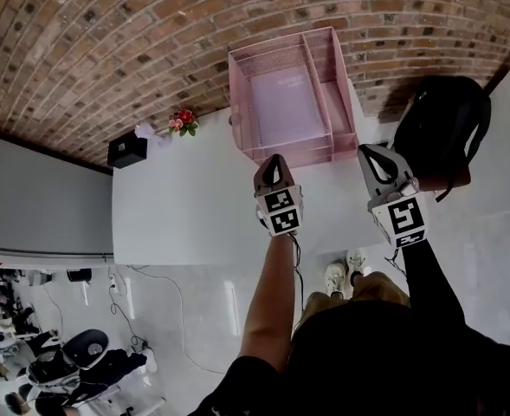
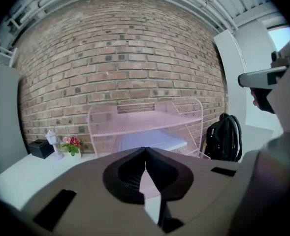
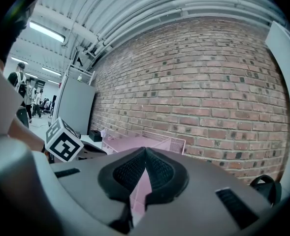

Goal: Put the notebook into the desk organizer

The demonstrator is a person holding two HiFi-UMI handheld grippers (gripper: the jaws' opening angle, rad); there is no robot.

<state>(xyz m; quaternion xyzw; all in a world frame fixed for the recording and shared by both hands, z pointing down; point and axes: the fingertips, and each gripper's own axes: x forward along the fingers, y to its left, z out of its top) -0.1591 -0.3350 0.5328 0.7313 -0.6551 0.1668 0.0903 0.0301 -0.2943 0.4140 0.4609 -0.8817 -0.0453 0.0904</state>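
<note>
- Notebook (image 1: 287, 107): lavender, lies flat inside the pink mesh desk organizer (image 1: 324, 152), upper centre of the head view. The faint cover print is illegible.
- Left gripper (image 1: 276, 159): jaws closed tip to tip, empty, just below the organizer.
- Right gripper (image 1: 371, 152): jaws closed, empty, at the organizer's lower right.
- Marker cubes (image 1: 282, 211): black-and-white square codes, no text.

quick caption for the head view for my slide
Left gripper and right gripper, both shut and empty, hover before the pink desk organizer, the notebook lying inside it.
</note>
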